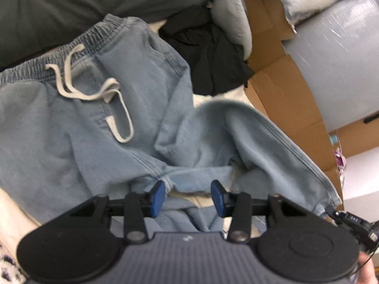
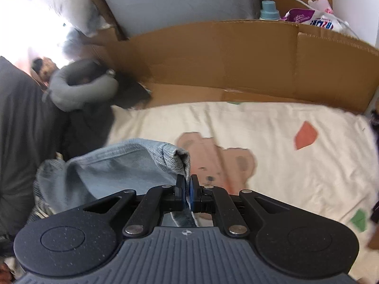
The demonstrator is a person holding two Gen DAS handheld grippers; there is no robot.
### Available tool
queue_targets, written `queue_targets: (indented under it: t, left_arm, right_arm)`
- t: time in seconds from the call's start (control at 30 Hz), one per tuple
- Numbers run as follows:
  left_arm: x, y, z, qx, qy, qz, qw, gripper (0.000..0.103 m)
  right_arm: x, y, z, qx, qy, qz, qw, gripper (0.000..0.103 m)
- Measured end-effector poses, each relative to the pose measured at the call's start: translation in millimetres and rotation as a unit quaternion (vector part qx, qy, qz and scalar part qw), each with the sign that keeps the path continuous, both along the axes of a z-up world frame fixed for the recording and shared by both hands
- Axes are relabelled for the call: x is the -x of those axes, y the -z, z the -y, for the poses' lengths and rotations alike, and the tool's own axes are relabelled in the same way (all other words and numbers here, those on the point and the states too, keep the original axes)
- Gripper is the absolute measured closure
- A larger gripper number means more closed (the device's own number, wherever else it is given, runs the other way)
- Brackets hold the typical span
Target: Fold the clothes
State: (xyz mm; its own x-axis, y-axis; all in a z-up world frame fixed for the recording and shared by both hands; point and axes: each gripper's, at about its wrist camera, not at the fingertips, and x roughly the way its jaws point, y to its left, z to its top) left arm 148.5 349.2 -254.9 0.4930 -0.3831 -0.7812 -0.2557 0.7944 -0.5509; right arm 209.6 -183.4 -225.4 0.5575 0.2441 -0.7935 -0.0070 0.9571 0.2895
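Observation:
Light blue sweatpants (image 1: pixel 83 123) with an elastic waistband and a cream drawstring (image 1: pixel 94 90) lie crumpled on the bed. One leg is pulled round to the right in a loop. My left gripper (image 1: pixel 188 197) stands open just above the crotch folds, its blue pads (image 1: pixel 157 197) apart and not pressing on the fabric. In the right wrist view my right gripper (image 2: pixel 187 189) is shut on the edge of the sweatpants' leg (image 2: pixel 123 163), which hangs lifted above the sheet and trails off to the left.
A cream bedsheet (image 2: pixel 284 165) printed with bears is bordered by a cardboard wall (image 2: pixel 236 59). A black garment (image 1: pixel 213 59) and a dark grey cloth (image 1: pixel 71 4) lie beyond the waistband. A grey neck pillow (image 2: pixel 80 87) sits at the left. Bubble wrap (image 1: pixel 343 59) stands behind the cardboard.

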Motion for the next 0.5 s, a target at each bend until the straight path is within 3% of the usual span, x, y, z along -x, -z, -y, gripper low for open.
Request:
queue_targets:
  t: [0.17,0.3,0.5]
  left_arm:
    - [-20,-8,-14,-0.017,-0.01,0.015,0.9997,0.059]
    - [-37,-19,-25,-0.033,-0.024,0.021,0.9989,0.059]
    - [-50,-32,-33,-0.032,-0.053,0.029,0.9977,0.059]
  right_arm:
    - [-42,-10,22,-0.002,0.011,-0.056,0.998,0.101]
    - [-59,-32,31,0.02,-0.007,-0.044,0.999,0.101]
    - [-47,-53,66,0.047,0.003,-0.043,0.998,0.102]
